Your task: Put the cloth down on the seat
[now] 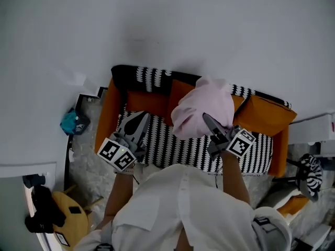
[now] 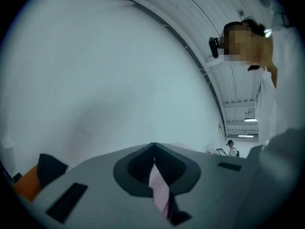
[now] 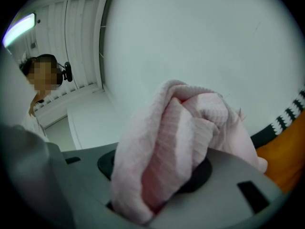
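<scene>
While the head view is looking steeply down, sofa: sitting against a white wall, showing orange arms and a black-and-white striped seat.
cloth: pale pink, hanging bunched in a rounded bundle over the middle of the sofa. It is covering part of the orange back cushions and the far edge of the seat. Whether it is touching the seat I cannot tell.
right gripper: reaching in from the near right and clenching the near side of the cloth, with its jaws pointing far and left.
left gripper: hovering over the left part of the seat, apart from the bundle, with its jaws lying together.
white shirt: the person's, filling the near middle.
floor: a teal object is lying just left of the sofa, and a round wooden stool is standing at the near left.
left gripper view: the jaws are pressing together at the tips and pinching a thin pink strip in their seam. Whether that strip belongs to the cloth I cannot tell. The wall is filling the space beyond, and an orange and black corner of the sofa is peeking in at the lower left.
right gripper view: the jaws are gripping a thick ribbed wad of the cloth, which is bulging up and hiding the fingertips. The sofa's striped edge and orange side are showing at the right.
</scene>
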A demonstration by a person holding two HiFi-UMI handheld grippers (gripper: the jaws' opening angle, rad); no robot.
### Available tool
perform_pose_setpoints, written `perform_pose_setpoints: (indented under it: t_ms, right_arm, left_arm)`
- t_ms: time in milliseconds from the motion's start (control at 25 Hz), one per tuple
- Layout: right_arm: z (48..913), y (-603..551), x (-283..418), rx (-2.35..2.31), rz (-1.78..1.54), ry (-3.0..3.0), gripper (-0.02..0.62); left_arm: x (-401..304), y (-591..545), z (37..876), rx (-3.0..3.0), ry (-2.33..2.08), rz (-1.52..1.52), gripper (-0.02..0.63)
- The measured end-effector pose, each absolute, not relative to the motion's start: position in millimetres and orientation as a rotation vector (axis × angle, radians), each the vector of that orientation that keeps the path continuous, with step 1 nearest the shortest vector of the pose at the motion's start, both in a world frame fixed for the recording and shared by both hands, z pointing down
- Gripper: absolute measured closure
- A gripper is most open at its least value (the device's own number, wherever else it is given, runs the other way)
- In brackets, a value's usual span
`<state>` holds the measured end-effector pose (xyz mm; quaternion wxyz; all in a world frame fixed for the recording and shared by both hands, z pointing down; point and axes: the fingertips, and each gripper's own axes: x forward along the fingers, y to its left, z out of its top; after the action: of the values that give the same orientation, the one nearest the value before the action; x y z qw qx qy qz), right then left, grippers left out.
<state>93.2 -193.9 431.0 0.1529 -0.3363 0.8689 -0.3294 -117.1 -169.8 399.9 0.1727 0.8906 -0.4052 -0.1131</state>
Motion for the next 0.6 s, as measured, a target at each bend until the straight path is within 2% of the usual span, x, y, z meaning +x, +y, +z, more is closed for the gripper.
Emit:
perform_pose_setpoints:
  t_ms: [280, 600]
  right_arm:
    - [449.9, -212.9, 64.8, -1.1, -0.998, 2.39, 0.388]
    - [496.7, -234.2, 49.9, -1.211, -1.11, 2.383, 0.387]
  left_arm:
    - [-167.5, -215.8, 408.2, 2.508, -1.095, -0.318, 0.589]
    - [-179.0, -243.7, 426.5, 2.503, -1.076, -0.271, 0.589]
